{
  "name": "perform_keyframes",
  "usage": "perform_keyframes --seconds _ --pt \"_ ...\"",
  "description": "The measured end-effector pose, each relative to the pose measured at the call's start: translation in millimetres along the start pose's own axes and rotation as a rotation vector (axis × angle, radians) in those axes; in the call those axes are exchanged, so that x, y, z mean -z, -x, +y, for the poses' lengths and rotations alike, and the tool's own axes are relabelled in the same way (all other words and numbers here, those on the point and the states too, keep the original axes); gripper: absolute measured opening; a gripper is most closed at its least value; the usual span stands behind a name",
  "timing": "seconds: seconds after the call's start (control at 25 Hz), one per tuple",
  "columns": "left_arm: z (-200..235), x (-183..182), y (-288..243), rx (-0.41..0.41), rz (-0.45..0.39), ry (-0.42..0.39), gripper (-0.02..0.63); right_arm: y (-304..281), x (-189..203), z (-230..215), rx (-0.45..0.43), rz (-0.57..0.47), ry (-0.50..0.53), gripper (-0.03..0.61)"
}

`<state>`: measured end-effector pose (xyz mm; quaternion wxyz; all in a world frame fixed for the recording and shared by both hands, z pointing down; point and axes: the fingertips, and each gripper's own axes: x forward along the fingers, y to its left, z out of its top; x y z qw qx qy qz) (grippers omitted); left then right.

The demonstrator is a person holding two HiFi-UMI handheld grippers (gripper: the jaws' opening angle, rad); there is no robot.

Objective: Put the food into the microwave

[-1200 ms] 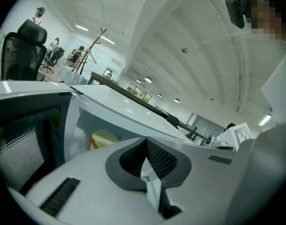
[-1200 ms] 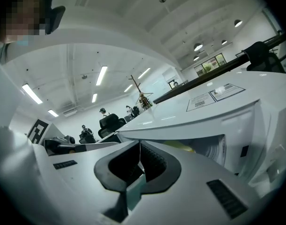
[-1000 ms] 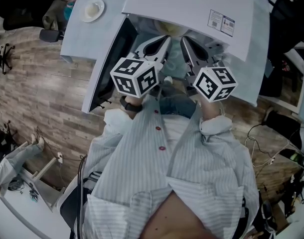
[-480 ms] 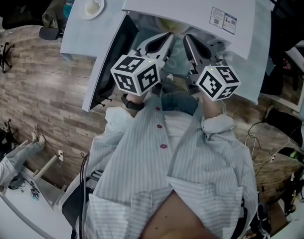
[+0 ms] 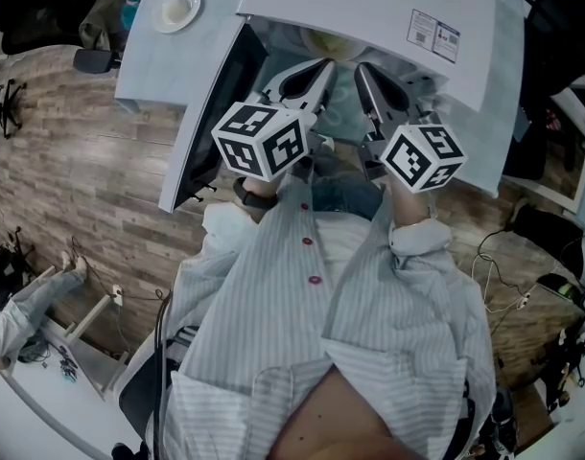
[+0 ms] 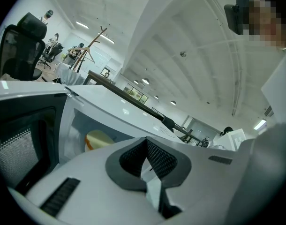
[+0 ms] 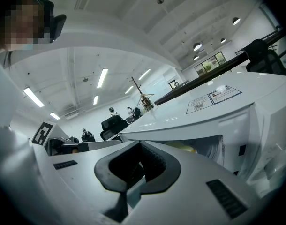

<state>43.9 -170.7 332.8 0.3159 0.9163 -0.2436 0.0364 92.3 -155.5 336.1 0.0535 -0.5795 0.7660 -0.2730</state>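
At open microwave (image 5: pixel 369 12) front edge: left gripper (image 5: pixel 323 65), right gripper (image 5: pixel 362 68) closed, empty, just apart.

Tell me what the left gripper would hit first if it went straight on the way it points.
Probably the pale yellow food inside the open microwave: the left gripper aims into the cavity and the food lies just beyond its tips. Depth is unclear; it might pass beside it.
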Motion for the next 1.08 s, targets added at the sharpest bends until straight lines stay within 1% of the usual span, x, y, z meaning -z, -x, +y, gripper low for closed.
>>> perform_keyframes --seconds 0.36,0.52,0.68,0.8,1.08 --pt "-1.8 2.5 -4.4 0.017 0.023 -0.009 0.009 0.0 -2.4 1.8 -0.005 -0.001 0.012 0.032" --pt "0.7 -0.6 -4.3 0.029 0.030 0.006 0.009 0.9 -2.9 2.3 -0.006 0.001 0.012 0.032" --pt "-0.6 -4.6 -4.5 0.052 0.035 -0.035 0.009 3.6 -3.6 1.0 -0.005 0.000 0.015 0.032" --pt "-4.6 -4.3 -4.3 0.080 0.055 -0.064 0.009 5.1 -2.3 0.2 -0.004 0.001 0.011 0.032" --pt "-13.4 -5.6 -16.4 0.156 0.086 -0.093 0.009 5.8 -12.0 -5.1 0.010 -0.022 0.027 0.032"
